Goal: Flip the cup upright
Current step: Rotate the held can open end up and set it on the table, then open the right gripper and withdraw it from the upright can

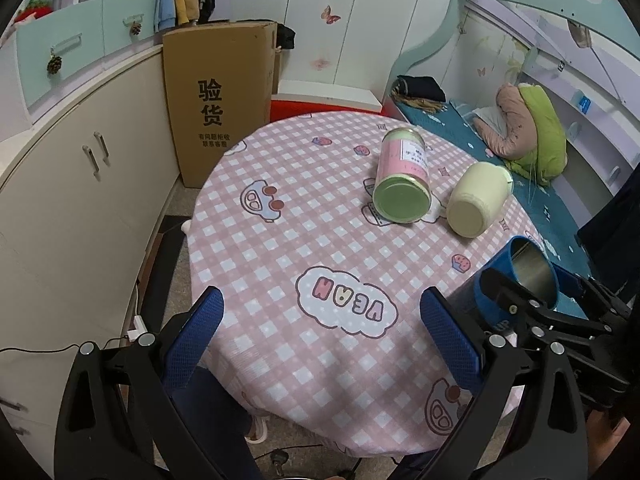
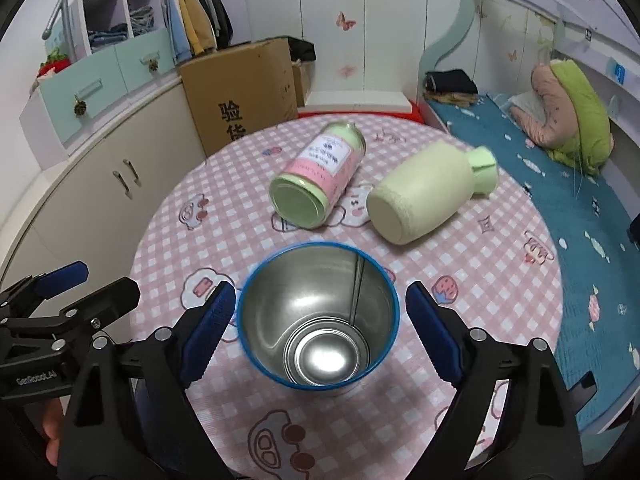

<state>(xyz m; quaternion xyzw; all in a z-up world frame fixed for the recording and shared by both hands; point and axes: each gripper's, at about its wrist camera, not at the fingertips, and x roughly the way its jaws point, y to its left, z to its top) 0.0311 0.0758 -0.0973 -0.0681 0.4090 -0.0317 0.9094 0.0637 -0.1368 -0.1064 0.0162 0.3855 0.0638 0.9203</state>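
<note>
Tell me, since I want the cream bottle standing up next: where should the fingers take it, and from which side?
Grip the cream bottle across its wide body, coming from above with one finger on each long side. It lies on its side on the table, flat base toward the camera and narrow green cap pointing away; the jar lies close on its left.

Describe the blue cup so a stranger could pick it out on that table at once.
Start at the round table with the pink checked cloth. On its near side, between the open fingers of the right gripper, is the blue cup. Unlike the green-lidded jar and cream bottle lying behind it, its mouth is open, showing shiny metal.
</note>
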